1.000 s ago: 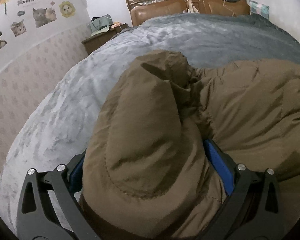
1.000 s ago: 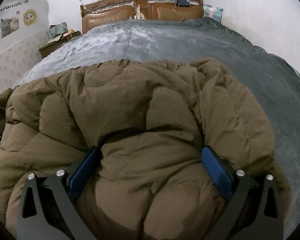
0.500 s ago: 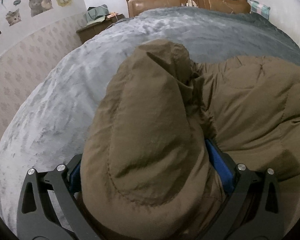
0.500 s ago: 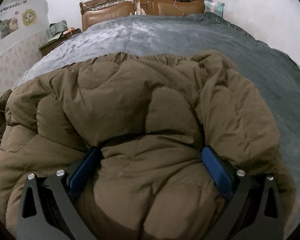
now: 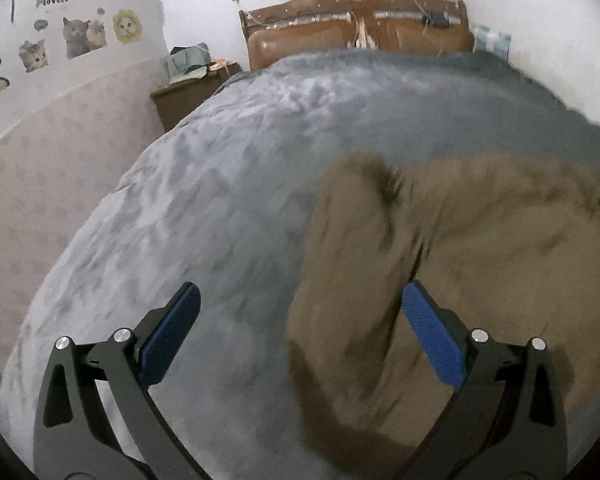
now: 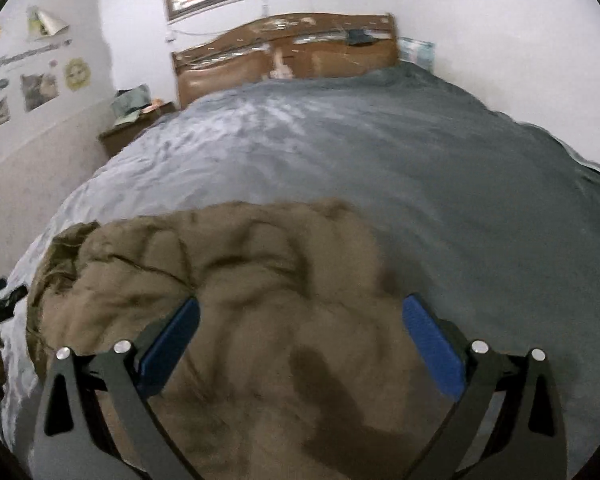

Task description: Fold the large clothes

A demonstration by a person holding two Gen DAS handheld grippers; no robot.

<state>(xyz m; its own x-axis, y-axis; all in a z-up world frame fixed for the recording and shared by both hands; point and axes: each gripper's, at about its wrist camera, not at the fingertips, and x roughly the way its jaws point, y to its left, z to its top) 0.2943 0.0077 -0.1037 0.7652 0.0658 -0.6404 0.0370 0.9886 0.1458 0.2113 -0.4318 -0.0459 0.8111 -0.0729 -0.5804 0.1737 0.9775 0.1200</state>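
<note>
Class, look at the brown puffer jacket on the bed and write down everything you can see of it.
The brown puffer jacket is olive-brown, quilted and puffy, with a matte fabric look. It lies heaped and rumpled on the grey bedspread at the near end of the bed, away from the headboard. The pictures are motion-blurred, so seams and fastenings cannot be read. The left gripper and right gripper both stand open, gripping none of it.

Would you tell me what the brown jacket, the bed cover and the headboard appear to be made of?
Brown jacket: matte woven shell, probably synthetic, over puffy filling; it bulges in soft quilted panels.
Bed cover: grey plush, likely fleece or velvet; its nap catches light in patches.
Headboard: glossy brown wood frame with padded, leather-like panels, seemingly worn.
</note>
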